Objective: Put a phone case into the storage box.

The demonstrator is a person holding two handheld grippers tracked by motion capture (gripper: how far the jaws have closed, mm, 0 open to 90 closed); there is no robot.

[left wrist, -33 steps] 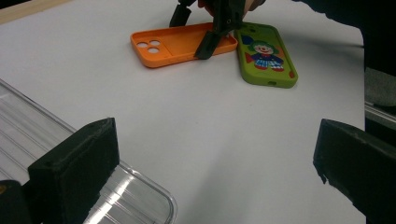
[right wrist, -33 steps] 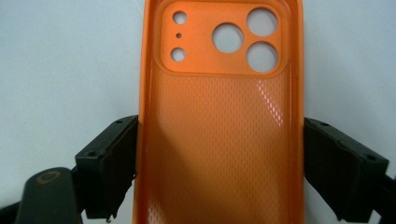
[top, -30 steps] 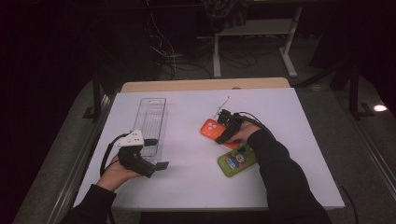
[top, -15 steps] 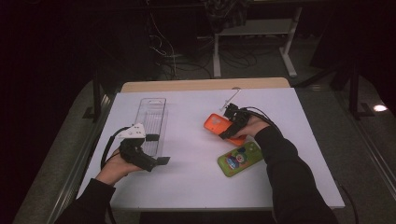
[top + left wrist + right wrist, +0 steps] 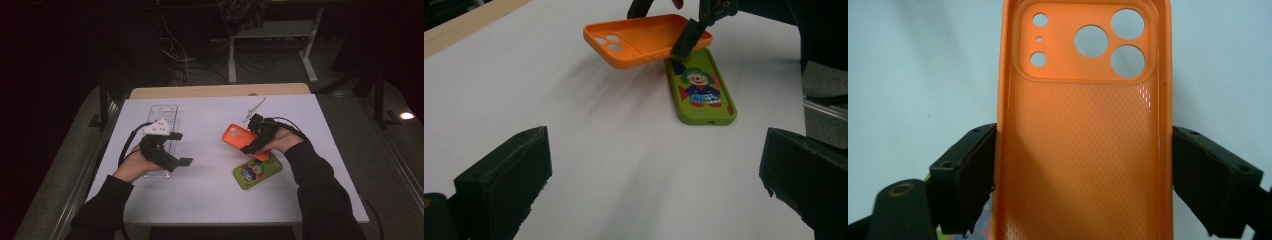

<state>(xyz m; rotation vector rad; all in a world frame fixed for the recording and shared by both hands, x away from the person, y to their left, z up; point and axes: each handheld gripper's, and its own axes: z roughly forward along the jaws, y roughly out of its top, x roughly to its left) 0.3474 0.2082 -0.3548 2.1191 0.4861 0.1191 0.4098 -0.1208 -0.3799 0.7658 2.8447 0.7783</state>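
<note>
High view: right claw clamped across the long sides of the orange phone case, lifted off the white surface, over its right half, hollow side up (camera cutouts away from the hand). Green clown case flat beneath, nearer the front edge. Left claw empty, jaws wide apart, over the clear tray by the left edge.

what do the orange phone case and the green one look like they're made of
Orange phone case: probably soft silicone or flexible plastic, with a dotted inside texture, glossy rims and moulded camera holes. Green phone case: looks like similar soft plastic, matte with rounded edges and a printed clown picture. Whether either one bends can't be told.
</note>
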